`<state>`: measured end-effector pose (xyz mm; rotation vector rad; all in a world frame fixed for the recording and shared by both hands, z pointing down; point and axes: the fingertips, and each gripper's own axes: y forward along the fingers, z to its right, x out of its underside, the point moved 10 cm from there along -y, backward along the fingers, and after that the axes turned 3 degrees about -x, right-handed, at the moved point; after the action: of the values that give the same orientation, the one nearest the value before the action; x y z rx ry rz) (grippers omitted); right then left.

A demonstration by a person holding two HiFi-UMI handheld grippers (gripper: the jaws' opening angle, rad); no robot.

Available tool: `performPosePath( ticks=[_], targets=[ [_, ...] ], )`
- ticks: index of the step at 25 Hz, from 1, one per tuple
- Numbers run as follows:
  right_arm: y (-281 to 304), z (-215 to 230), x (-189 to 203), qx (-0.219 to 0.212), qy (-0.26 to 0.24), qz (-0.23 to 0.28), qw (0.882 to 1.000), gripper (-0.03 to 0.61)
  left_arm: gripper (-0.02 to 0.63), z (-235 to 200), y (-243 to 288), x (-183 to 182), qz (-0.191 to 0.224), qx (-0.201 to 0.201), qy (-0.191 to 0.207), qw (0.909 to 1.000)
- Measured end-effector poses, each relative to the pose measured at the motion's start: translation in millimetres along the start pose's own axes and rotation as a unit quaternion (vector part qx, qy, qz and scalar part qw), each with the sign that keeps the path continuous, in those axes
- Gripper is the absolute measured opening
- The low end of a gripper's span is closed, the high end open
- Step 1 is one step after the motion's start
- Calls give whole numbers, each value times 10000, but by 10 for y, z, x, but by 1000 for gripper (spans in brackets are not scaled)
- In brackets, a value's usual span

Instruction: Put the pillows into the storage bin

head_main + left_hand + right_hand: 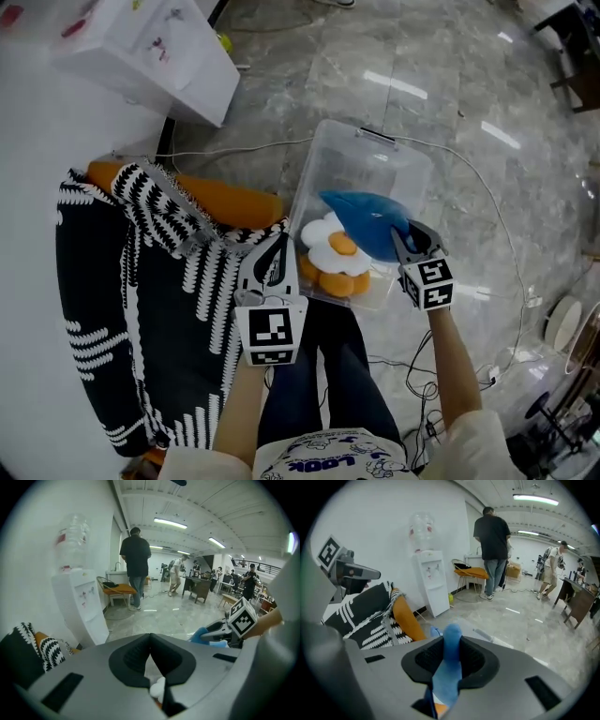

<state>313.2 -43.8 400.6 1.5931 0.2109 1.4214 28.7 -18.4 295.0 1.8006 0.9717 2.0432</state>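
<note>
A clear storage bin (375,155) stands on the marble floor ahead of my knees. A blue pillow (367,223) hangs over the bin's near right part, with my right gripper (409,246) shut on its edge. In the right gripper view the blue fabric (449,667) runs up between the jaws. A white flower pillow with an orange centre (333,255) lies in the bin's near left corner. My left gripper (278,246) sits at that pillow's left edge with its jaws closed. A white petal (157,688) shows between them in the left gripper view.
A black-and-white patterned throw (122,309) covers an orange cushion (225,202) left of the bin. A white water dispenser (150,47) stands at the far left. Cables (497,244) trail on the floor to the right. A person in black (136,559) stands farther off.
</note>
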Motion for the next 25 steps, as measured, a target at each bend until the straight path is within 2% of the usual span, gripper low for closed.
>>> performPosePath(
  ticks=[5,15,17,20,23,25],
  targets=[
    [742,134,302,18,-85,-559,9984,100,14,-142,372,351,-137,214,75,9996],
    [1976,343,700,180,-290,-1497,9881,103,14,-335,847,1017,-468,492,-216,9975],
    [2187,373,775,235,-486,-1666,9845,103,14,-329,895,1138,-478,552,-250,9970],
    [2491,403,911,223,-898,-1935,9767,106,14,-321,996,1293,-212,575,-295,9977],
    [2768,377,1020,251,-1444,-2111,9664,110,14,-305,1092,1448,-302,629,-373,9969],
    [2903,341,1107,306,-1635,-2148,9624,118,14,-300,1146,1555,-386,658,-412,9962]
  ],
)
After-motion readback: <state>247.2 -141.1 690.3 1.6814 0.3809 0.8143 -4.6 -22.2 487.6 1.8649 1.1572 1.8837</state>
